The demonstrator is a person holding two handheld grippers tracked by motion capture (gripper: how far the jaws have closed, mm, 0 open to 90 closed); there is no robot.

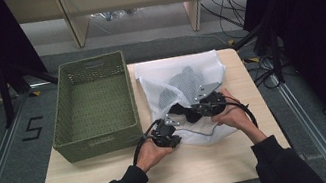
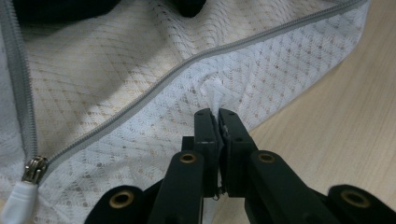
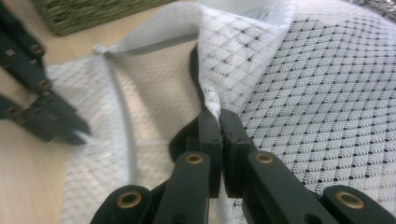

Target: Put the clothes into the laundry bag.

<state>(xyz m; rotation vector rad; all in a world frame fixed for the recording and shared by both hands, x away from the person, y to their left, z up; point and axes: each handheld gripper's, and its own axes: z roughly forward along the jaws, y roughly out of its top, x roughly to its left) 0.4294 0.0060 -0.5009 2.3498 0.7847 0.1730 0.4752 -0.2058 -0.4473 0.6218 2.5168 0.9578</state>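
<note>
A white mesh laundry bag [image 1: 160, 74] lies on the wooden table [image 1: 165, 172] with grey and dark clothing [image 1: 185, 83] inside it. At the bag's near edge, my left gripper [image 1: 170, 130] is shut on a fold of the mesh [image 2: 219, 95] just below the grey zip [image 2: 154, 88]. The zip's slider [image 2: 33, 169] sits at the lower left of the left gripper view. My right gripper [image 1: 203, 107] is shut on the upper layer of mesh [image 3: 212, 100] at the bag's mouth and holds it raised. Dark cloth [image 3: 194, 60] shows under that raised edge. The left gripper [image 3: 51, 119] shows in the right gripper view.
An empty green woven basket [image 1: 87, 64] stands on the table directly left of the bag. Bare tabletop [image 2: 336, 126] lies in front of the bag towards the person. Cables and a dark stand [image 1: 265, 48] crowd the floor at the right.
</note>
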